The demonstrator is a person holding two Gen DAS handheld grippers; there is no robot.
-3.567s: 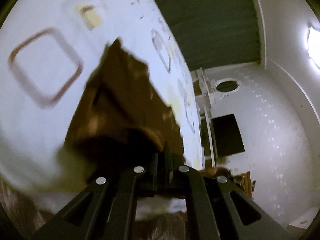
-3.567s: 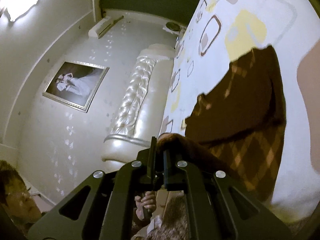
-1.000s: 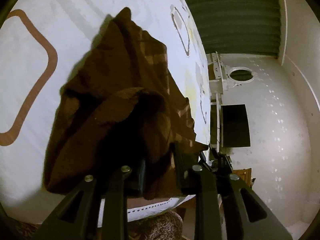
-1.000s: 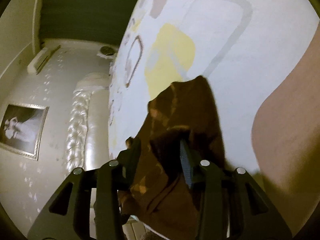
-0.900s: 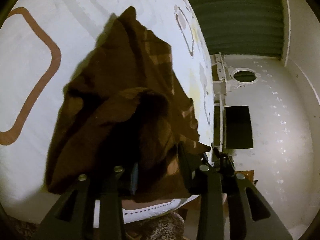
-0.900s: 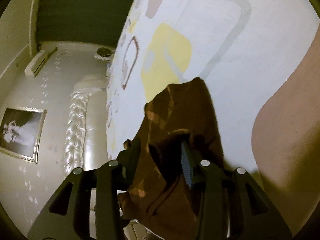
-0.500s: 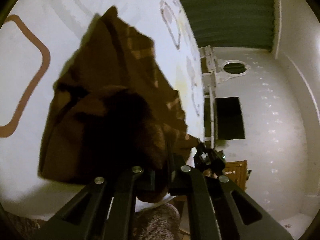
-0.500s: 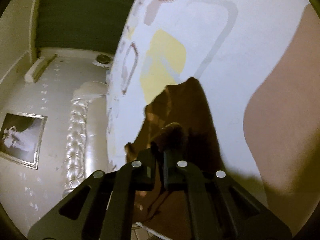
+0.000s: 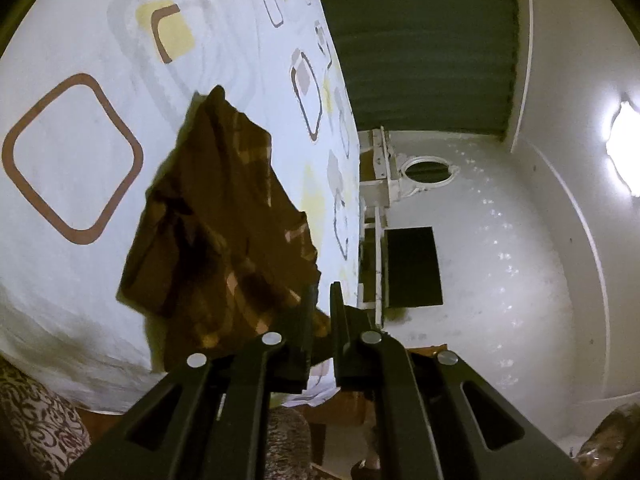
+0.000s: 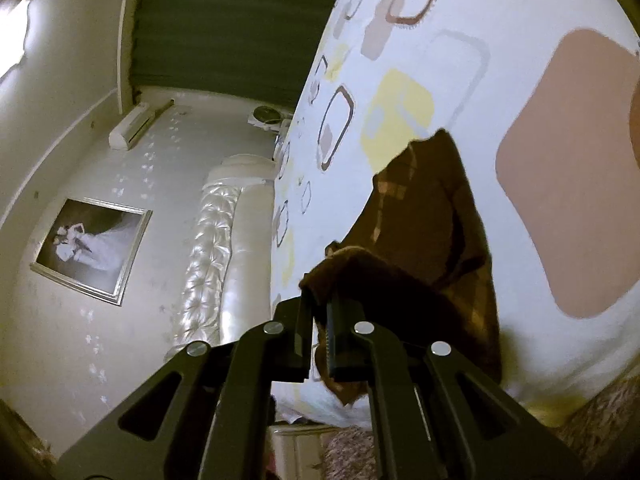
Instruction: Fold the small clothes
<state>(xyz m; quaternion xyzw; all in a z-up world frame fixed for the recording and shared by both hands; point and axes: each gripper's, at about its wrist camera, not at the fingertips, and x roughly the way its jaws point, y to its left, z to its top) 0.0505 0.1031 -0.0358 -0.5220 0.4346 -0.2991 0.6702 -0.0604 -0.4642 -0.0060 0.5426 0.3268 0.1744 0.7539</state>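
A small dark brown checked garment (image 9: 224,224) lies on the white patterned bed sheet (image 9: 80,32), its near edge lifted off the sheet. My left gripper (image 9: 322,300) is shut on the garment's near right corner. In the right wrist view the same garment (image 10: 432,220) runs up from my right gripper (image 10: 320,308), which is shut on a raised fold of its near edge. The cloth between the two grippers hangs over the bed's front edge.
The bed sheet (image 10: 500,60) has brown and yellow squares. A white tufted headboard (image 10: 216,248), a framed photo (image 10: 92,240) and an air conditioner (image 10: 132,126) are on the right wrist view's left. A dark screen (image 9: 414,266) and white shelf (image 9: 380,168) stand beside the bed.
Both grippers went from open around the cloth to shut on it. They have since pulled back and lifted the garment's near edge, so more sheet and room shows.
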